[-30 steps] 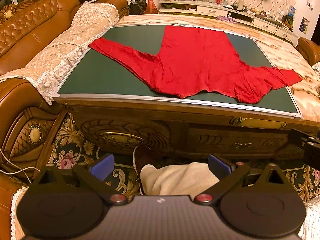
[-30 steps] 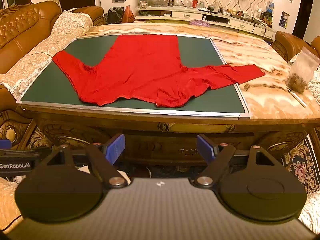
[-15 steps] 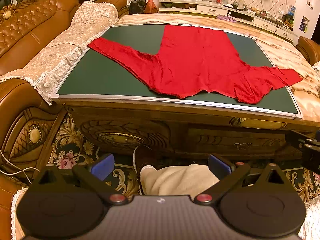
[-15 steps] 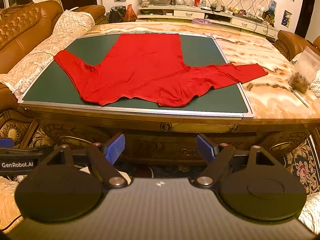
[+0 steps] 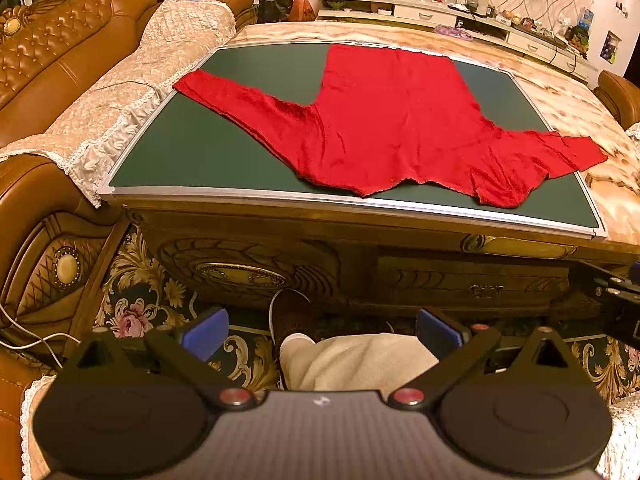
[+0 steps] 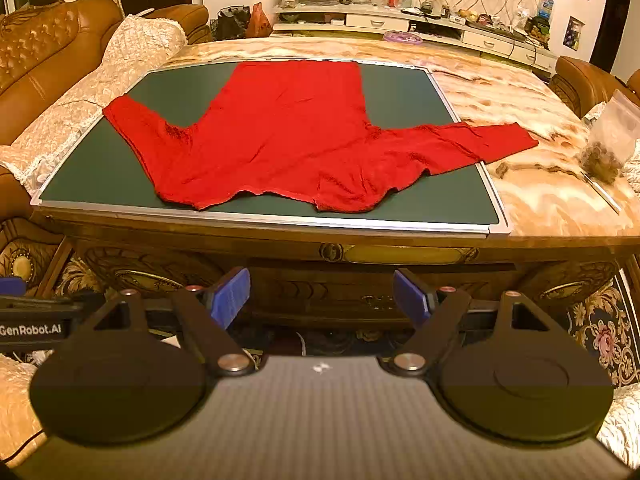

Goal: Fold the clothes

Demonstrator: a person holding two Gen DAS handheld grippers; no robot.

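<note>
Red shirt (image 5: 384,120), spread flat on green mat (image 5: 208,152), well ahead of and above both sets of fingers; its right sleeve runs off the mat onto marble. Left gripper (image 5: 320,330) and right gripper (image 6: 322,300): jaws wide apart, empty, below table (image 6: 400,254) edge. Risk: thin, slippery-looking cloth may bunch or slide if pinched unevenly, skewing the fold.
</note>
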